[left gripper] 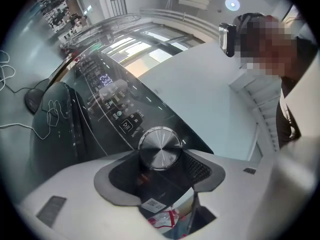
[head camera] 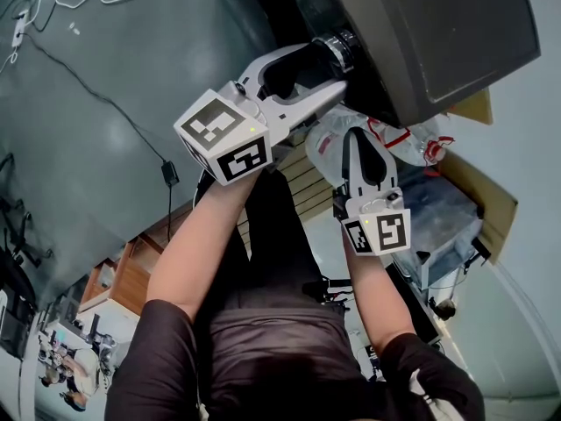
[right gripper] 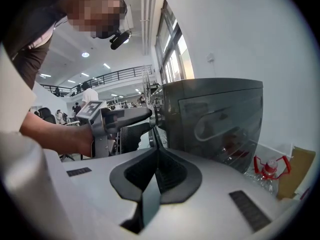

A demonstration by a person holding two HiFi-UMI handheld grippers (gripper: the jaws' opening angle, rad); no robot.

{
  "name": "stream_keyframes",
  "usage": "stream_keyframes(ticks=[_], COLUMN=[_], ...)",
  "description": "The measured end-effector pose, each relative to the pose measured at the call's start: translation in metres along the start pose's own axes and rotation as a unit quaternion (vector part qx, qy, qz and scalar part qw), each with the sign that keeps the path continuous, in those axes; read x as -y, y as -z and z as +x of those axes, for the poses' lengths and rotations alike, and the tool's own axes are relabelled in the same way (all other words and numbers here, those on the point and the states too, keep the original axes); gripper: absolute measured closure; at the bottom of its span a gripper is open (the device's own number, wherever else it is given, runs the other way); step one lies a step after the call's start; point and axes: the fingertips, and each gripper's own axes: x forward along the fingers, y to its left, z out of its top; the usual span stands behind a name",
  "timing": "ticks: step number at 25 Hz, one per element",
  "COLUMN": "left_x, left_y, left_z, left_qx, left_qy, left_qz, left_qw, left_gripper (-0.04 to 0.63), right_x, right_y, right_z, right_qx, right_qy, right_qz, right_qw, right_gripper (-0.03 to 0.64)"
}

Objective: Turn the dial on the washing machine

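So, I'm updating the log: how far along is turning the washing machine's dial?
Done: the left gripper is at the dial, jaws clamped on its sides. In hand: the turn itself; how far it's gone can't be told. Left: finishing the turn and letting go. The right gripper is shut, empty.

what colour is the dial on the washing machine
The dial is brushed silver with a shiny rim, clearest in the left gripper view.
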Motion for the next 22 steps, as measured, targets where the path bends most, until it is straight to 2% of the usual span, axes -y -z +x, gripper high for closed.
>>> stream_keyframes(ticks=[5,8,11,14,17,20,22], left_x=[0.001,-0.001,-0.005,-0.007,-0.009,-0.006,-0.008], left_y=[0.007,0.010,0.014,0.021,0.026,0.017,0.015], left_z=[-0.016,-0.028,-0.038,-0.047,-0.053,-0.052,-0.053], left_qx=[-0.008,-0.011,-0.022,-0.045,-0.064,-0.039,-0.025], left_qy=[-0.009,-0.028,-0.058,-0.086,-0.107,-0.119,-0.124], left_qz=[0.028,0.074,0.126,0.191,0.269,0.342,0.363], left_qw=[0.9995,0.9968,0.9901,0.9768,0.9550,0.9312,0.9230], left_gripper=[0.332,0.404,0.455,0.527,0.569,0.580,0.580], right_x=[-0.002,-0.008,-0.015,-0.021,-0.027,-0.034,-0.036], right_y=[0.000,0.001,-0.001,-0.005,-0.007,-0.004,-0.001], right_z=[0.004,0.009,0.016,0.022,0.029,0.035,0.039], right_qx=[0.002,0.003,0.008,0.017,0.026,0.026,0.025], right_qy=[-0.004,-0.011,-0.018,-0.020,-0.019,-0.017,-0.013], right_qz=[-0.003,-0.003,-0.008,-0.017,-0.017,-0.020,-0.025], right_qw=[1.000,1.000,1.000,1.000,0.999,0.999,0.999], right_gripper=[0.591,0.592,0.591,0.591,0.592,0.591,0.591])
